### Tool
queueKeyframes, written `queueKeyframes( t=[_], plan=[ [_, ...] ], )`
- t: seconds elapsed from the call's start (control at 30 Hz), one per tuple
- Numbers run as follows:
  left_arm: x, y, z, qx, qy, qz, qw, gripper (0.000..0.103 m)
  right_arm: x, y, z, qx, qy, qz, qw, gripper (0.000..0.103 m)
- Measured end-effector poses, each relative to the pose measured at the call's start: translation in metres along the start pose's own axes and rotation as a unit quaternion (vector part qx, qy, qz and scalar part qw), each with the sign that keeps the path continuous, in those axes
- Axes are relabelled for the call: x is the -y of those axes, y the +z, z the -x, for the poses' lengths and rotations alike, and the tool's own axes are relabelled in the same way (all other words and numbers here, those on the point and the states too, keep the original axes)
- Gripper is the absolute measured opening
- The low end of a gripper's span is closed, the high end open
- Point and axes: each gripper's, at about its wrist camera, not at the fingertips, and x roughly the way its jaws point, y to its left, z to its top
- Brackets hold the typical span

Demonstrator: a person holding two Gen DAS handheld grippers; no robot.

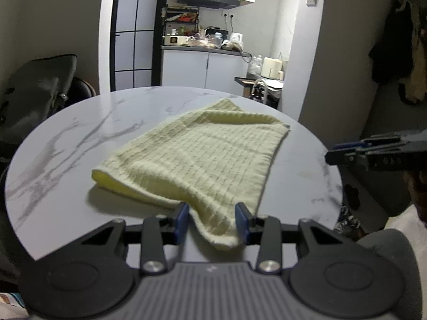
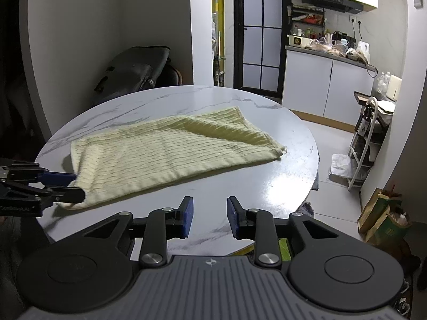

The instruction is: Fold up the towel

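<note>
A pale yellow waffle towel [image 1: 197, 154] [image 2: 160, 152] lies folded over on the round marble table [image 1: 66, 146] [image 2: 280, 186]. Its near corner droops at the table's front edge, between the blue pads [image 1: 182, 220] of my left gripper [image 1: 212, 221]. That gripper stands open around the corner, and the right wrist view shows it [image 2: 77, 186] at the towel's left corner. My right gripper [image 2: 210, 218] hovers open over bare table in front of the towel's long edge, with nothing between its fingers. In the left wrist view it [image 1: 333, 152] sits off the towel's right side.
A dark bag [image 1: 40, 88] [image 2: 133, 72] rests on a chair behind the table. A kitchen counter [image 2: 328, 53] stands in the background. To the right are a white rack [image 2: 368, 133] and paper bags [image 2: 384, 213] on the floor.
</note>
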Motion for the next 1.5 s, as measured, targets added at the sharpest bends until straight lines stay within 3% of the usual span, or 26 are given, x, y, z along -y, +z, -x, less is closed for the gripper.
queueKeyframes(
  t=[0.43, 0.73, 0.87, 0.97, 1.1, 1.5],
  plan=[
    [0.011, 0.002, -0.011, -0.002, -0.031, 0.003, 0.9995, 0.039, -0.008, -0.017, 0.005, -0.007, -0.003, -0.009, 1.0, 0.034],
    [-0.005, 0.009, -0.003, 0.007, -0.011, -0.001, 0.9999, 0.042, -0.021, -0.025, -0.002, -0.015, 0.013, -0.011, 1.0, 0.034],
    [-0.012, 0.01, 0.002, 0.013, 0.004, -0.004, 0.9999, 0.058, -0.03, -0.024, -0.003, -0.013, 0.019, -0.007, 1.0, 0.036],
    [-0.017, 0.009, 0.005, 0.015, 0.016, -0.008, 0.9997, 0.064, -0.041, -0.022, -0.004, -0.004, 0.02, -0.003, 1.0, 0.048],
    [-0.023, 0.008, 0.009, 0.015, 0.026, -0.014, 0.9994, 0.076, -0.054, -0.022, -0.007, 0.001, 0.021, 0.004, 1.0, 0.054],
    [-0.051, 0.004, 0.018, 0.024, 0.045, 0.003, 0.9987, 0.08, -0.08, -0.022, -0.016, -0.001, 0.018, 0.01, 1.0, 0.055]
  ],
)
